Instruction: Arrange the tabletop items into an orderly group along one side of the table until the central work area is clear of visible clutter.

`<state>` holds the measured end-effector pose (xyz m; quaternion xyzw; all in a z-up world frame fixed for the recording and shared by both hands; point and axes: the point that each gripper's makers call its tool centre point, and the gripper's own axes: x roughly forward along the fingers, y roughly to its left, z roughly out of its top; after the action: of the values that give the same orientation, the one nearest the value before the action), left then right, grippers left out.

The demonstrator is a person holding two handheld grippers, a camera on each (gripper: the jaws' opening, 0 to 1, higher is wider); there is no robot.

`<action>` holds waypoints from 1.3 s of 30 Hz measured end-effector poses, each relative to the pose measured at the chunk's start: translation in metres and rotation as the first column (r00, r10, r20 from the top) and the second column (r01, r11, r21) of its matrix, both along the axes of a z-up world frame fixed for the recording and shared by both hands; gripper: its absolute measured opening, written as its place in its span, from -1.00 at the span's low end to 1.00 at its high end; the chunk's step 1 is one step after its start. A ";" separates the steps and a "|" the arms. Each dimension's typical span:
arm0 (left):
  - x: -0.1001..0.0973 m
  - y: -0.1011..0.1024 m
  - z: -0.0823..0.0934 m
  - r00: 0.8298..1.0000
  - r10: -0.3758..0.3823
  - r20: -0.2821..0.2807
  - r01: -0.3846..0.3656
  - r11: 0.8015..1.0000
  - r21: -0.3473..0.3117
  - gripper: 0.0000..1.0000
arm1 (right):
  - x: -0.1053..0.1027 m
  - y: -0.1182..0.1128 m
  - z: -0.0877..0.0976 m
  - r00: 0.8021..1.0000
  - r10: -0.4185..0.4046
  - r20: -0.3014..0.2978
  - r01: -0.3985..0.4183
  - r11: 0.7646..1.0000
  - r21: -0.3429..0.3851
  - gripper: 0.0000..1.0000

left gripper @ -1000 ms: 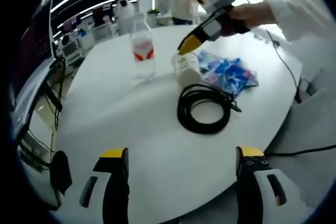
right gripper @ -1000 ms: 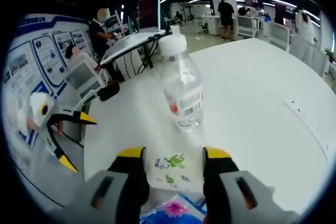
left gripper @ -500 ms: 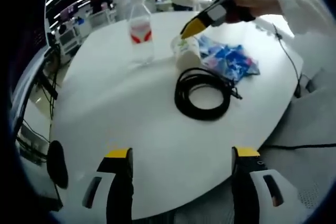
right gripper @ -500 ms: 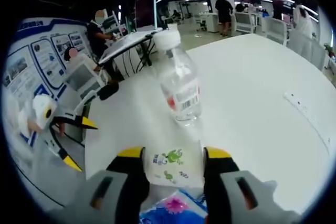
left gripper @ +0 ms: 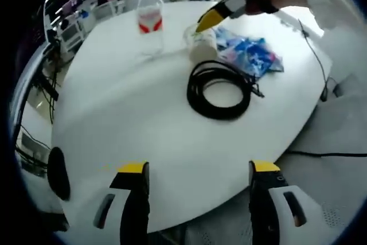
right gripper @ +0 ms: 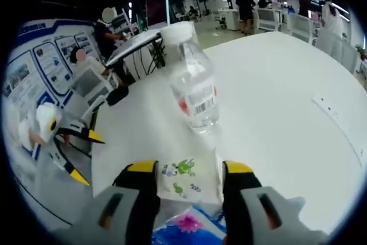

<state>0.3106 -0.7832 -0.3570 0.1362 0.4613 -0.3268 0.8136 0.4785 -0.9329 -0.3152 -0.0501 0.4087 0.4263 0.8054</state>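
- at lower centre of the right gripper view, our right tongs (right gripper: 182, 183) clamp the frog-printed cup (right gripper: 184, 179), ready to shift it sideways.
- our left tongs (left gripper: 194, 177) hang apart over the surface (left gripper: 132, 113), free for the cable coil (left gripper: 221, 89).

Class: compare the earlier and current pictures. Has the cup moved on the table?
Cannot tell. In the left gripper view the cup keeps its place beside the cable and bottle; the camera itself shifted.
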 end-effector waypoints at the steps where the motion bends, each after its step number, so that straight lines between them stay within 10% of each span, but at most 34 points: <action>1: -0.001 0.000 -0.001 1.000 -0.001 -0.004 0.001 1.000 0.004 0.29 | 0.000 0.000 0.000 1.000 0.001 -0.001 -0.001 1.000 -0.001 -0.14; 25: -0.006 0.006 -0.009 0.999 0.002 -0.045 0.000 0.999 0.053 0.30 | -0.018 0.009 -0.015 0.994 0.014 -0.106 -0.012 1.000 0.025 -0.21; 39: -0.004 0.009 -0.010 0.999 0.009 -0.039 -0.007 0.998 0.064 0.33 | -0.009 0.006 -0.009 0.984 -0.074 -0.162 0.095 0.988 0.125 -0.58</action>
<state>0.3061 -0.7743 -0.3671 0.1538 0.4877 -0.3113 0.8010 0.4698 -0.9273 -0.3241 0.0543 0.4433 0.4206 0.7897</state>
